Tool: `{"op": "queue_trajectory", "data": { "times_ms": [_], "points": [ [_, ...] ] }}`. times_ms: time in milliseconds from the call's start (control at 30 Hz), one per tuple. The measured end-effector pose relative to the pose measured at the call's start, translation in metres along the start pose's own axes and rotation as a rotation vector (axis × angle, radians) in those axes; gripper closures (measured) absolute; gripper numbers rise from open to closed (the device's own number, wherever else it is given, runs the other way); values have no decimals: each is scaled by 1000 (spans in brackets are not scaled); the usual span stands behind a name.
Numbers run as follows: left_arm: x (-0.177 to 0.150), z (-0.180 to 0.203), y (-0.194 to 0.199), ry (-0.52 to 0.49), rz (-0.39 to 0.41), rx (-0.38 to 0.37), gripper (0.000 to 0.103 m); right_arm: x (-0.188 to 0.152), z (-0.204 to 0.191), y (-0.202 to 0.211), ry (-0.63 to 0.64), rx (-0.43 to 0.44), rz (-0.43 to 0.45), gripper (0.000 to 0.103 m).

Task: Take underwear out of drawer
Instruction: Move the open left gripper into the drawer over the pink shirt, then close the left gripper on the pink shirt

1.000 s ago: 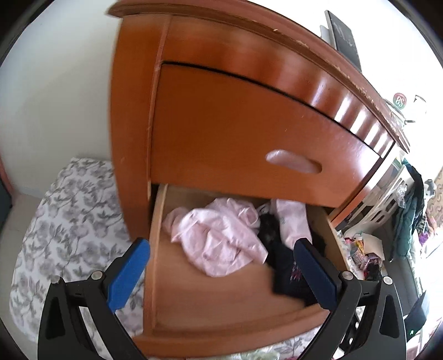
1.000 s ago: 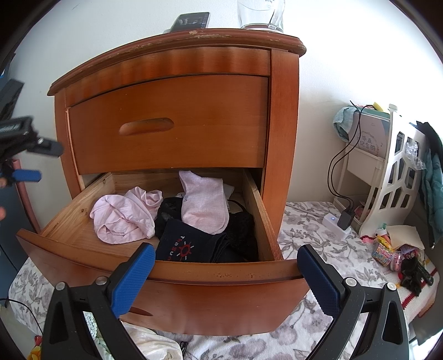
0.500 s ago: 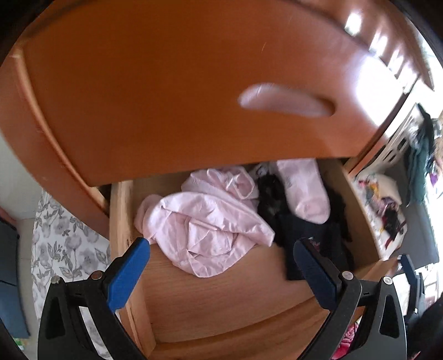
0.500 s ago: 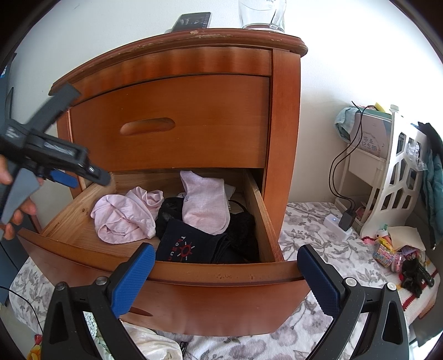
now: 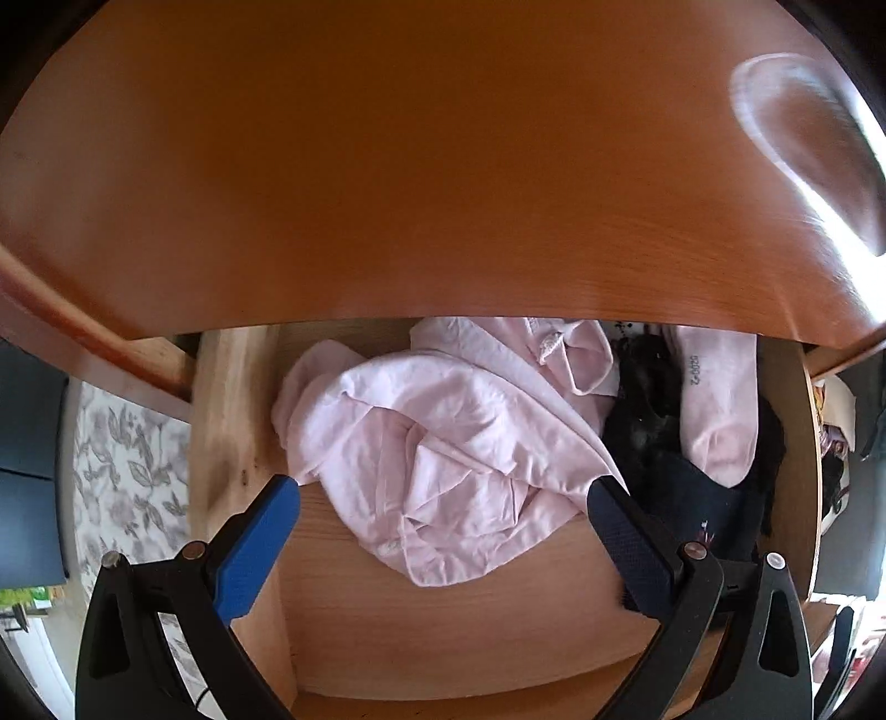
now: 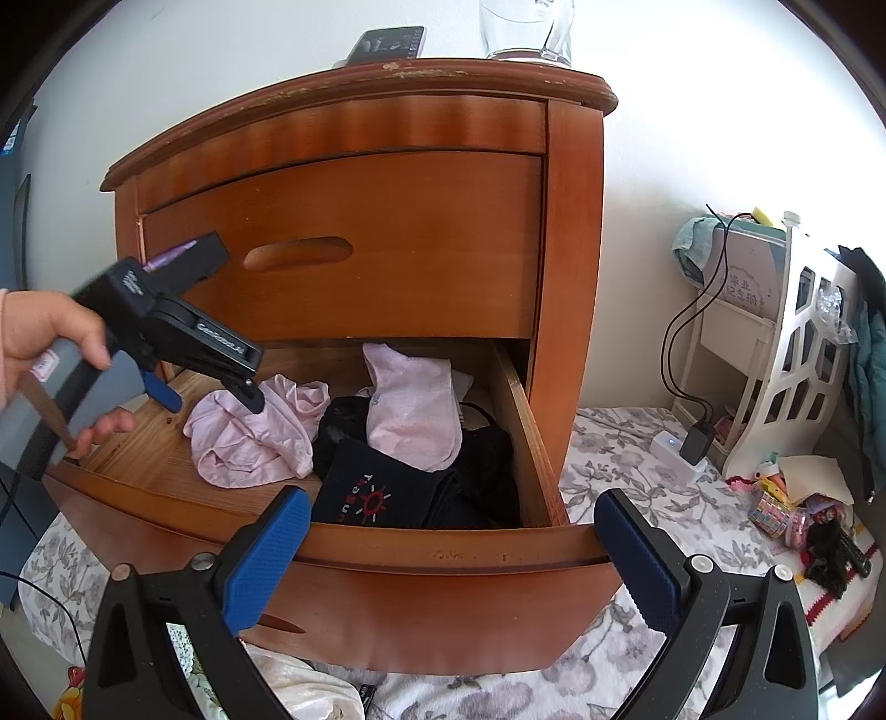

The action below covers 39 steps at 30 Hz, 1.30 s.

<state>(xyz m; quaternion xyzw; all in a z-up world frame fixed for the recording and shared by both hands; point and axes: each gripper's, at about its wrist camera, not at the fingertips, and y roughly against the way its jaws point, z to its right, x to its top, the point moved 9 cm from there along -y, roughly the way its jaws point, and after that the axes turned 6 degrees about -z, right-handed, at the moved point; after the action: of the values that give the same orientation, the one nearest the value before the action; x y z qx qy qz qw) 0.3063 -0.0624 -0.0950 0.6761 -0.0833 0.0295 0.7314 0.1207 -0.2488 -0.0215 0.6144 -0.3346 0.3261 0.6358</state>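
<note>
The lower drawer (image 6: pixel 443 554) of a wooden nightstand stands pulled out. Crumpled pink underwear (image 5: pixel 443 443) (image 6: pixel 255 437) lies in its left half. To the right are a pink sock (image 5: pixel 714 410) (image 6: pixel 412 404) and dark garments (image 5: pixel 653 443) (image 6: pixel 382 493). My left gripper (image 5: pixel 443 487) (image 6: pixel 207 396), held by a hand (image 6: pixel 39 332), hangs open inside the drawer just over the pink underwear, its fingers spread to either side of the cloth. My right gripper (image 6: pixel 451 498) stays open in front of the drawer's front panel, holding nothing.
The upper drawer (image 6: pixel 343 243) is closed and overhangs the back of the open one. A glass (image 6: pixel 526 27) and a phone (image 6: pixel 387 44) sit on top. A floral sheet (image 6: pixel 637 476), a charger (image 6: pixel 673 448) and a white rack (image 6: pixel 797 343) lie to the right.
My left gripper has moved forward and down into the drawer, close over the pink underwear. The right gripper has held still.
</note>
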Motion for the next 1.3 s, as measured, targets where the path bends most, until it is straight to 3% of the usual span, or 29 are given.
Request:
{"op": "queue_trajectory", "data": {
  "times_ms": [167,500,967,1033,1100,1233,1300],
  "points": [
    [1,-1,-14,17,-65,-21,0,0,0,0,0,0,4,0],
    [9,-4,-46,41,-147,24,0,0,0,0,0,0,5,0],
    [13,-6,-53,44,-136,56,2,1,0,0,0,0,6,0],
    [11,-6,-50,44,-137,59,7,0,0,0,0,0,6,0],
    [11,-4,-46,48,-148,15,34,1,0,0,0,0,6,0],
    [9,-5,-44,54,-156,10,38,1,0,-1,0,0,6,0],
    [8,-5,-43,46,-155,19,46,1,0,-1,0,0,6,0]
  ]
}}
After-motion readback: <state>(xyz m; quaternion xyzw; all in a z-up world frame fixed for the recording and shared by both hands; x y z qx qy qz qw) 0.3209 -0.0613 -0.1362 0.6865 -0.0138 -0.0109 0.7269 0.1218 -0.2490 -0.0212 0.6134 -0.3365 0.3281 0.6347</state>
